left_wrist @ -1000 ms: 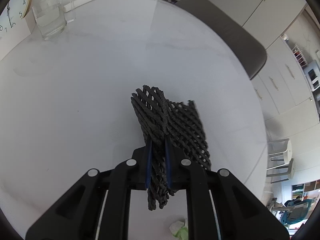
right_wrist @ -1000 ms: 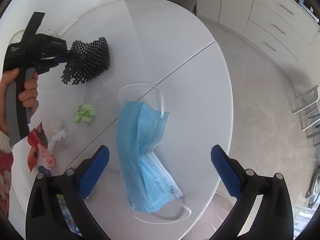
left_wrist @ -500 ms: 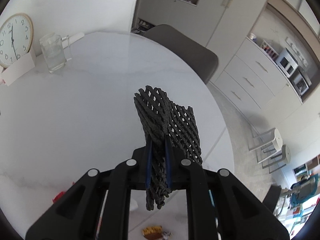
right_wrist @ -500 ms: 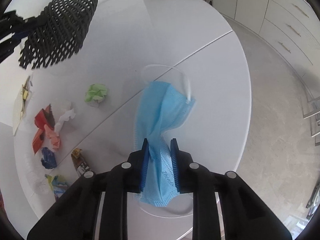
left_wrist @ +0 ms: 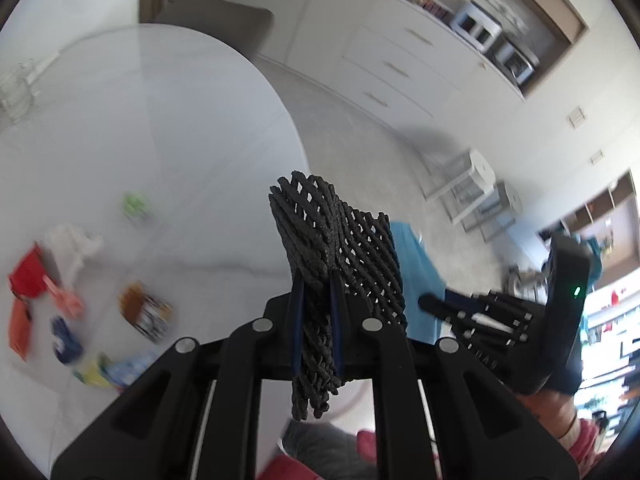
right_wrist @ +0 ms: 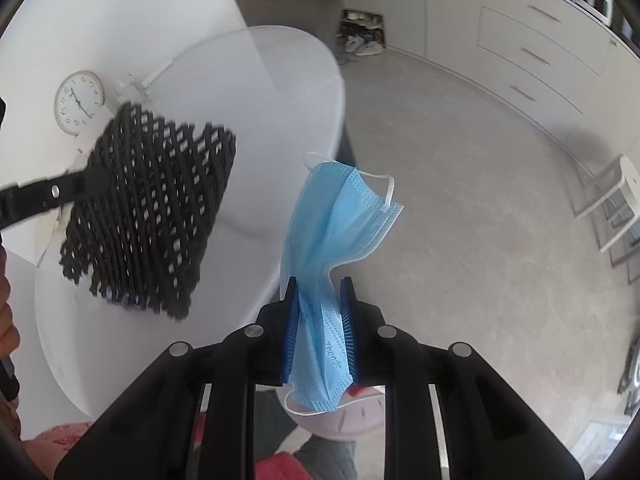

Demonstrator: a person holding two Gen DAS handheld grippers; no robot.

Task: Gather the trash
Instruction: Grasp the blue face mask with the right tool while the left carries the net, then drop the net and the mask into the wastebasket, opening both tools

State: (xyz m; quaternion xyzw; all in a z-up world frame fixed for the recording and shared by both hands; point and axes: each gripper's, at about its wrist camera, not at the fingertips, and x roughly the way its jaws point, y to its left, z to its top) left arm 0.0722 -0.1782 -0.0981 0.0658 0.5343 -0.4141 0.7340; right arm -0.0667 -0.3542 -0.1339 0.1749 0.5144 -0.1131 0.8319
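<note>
Between the 2 blue pads of the left claw (left_wrist: 317,322), a black foam net (left_wrist: 340,256) is pinched tight; its crumpled end hangs out below the pads and the rest fans up and forward beyond the tips. Just right of that claw sits the right claw (right_wrist: 320,328), likewise clenched, gripping a blue face mask (right_wrist: 332,232) at its middle, so that the upper part twists up ahead of the tips and 1 white ear loop (right_wrist: 384,186) curls at the top. Under the right claw's tips a pale round rim is partly visible, though what it is cannot be told. Left of and beyond the left claw spreads the white round table (left_wrist: 168,128), and on it, well apart from both claws, lies blurred litter: a brown wrapper (left_wrist: 146,312), red scraps (left_wrist: 24,280), a white crumpled tissue (left_wrist: 72,240) and a green paper ball (left_wrist: 135,205). Further off, at the table's far edge, stands a round clock (right_wrist: 78,102). Ahead and right of the claws lie grey floor and white drawers (right_wrist: 532,52).
</note>
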